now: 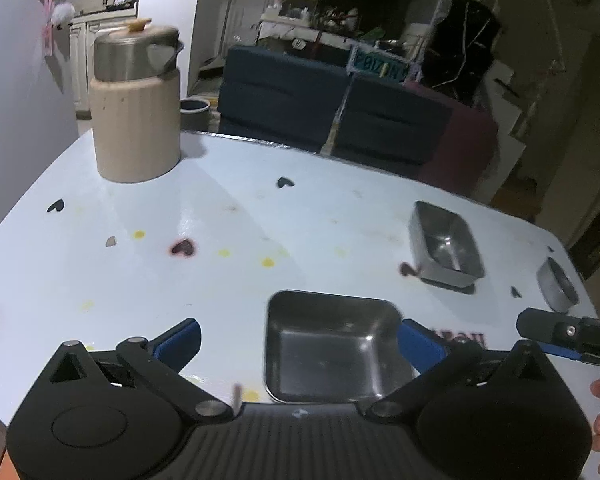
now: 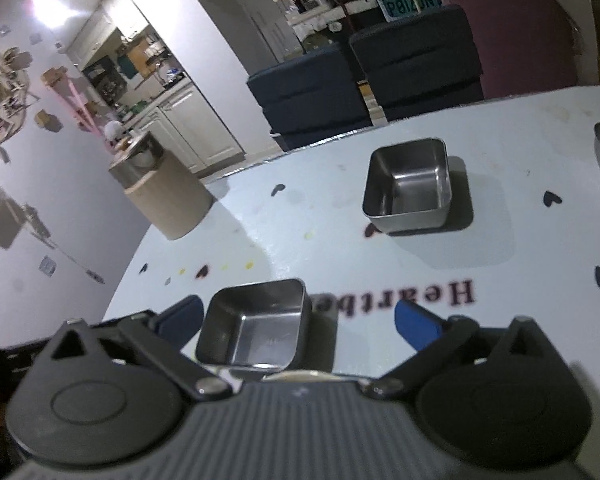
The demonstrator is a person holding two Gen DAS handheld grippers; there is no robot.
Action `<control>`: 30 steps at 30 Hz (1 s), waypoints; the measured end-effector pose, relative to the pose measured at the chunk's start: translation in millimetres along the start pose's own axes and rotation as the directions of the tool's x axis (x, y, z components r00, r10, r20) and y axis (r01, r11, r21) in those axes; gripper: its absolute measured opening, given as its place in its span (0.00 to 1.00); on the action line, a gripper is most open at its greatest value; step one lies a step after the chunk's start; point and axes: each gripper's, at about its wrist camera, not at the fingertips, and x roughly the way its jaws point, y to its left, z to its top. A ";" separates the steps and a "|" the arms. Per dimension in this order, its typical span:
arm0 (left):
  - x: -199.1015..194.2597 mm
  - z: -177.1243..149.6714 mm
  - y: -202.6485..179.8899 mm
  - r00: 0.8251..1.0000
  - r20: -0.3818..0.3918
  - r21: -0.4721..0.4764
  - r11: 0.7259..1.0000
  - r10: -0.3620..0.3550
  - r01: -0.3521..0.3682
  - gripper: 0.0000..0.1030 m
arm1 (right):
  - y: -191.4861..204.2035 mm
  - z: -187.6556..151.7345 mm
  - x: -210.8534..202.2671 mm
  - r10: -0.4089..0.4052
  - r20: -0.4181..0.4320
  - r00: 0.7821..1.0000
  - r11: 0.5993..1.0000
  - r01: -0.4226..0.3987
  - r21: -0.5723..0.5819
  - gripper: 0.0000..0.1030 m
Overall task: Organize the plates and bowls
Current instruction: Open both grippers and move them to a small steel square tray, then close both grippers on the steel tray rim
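Nearest me, the square steel bowl (image 1: 332, 350) sits on the table (image 1: 220, 232), framed by my left gripper (image 1: 298, 336), fingers spread wide and empty, like my right gripper (image 2: 300, 318). It looks light, stiff, slick (thin walls); I'd pinch one rim wall.

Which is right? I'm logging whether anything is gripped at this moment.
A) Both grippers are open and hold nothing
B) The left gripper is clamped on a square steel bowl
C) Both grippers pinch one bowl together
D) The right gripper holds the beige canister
A: the left gripper and the right gripper both stand wide open, and the square steel bowl sits on the table with no pad pressing it.
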 end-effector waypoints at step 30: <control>72.0 -2.9 35.6 0.980 -0.199 -0.044 0.999 -0.011 0.002 0.13 | 7.8 -4.8 124.8 -0.049 -0.279 0.959 0.999 0.050 -0.001 0.16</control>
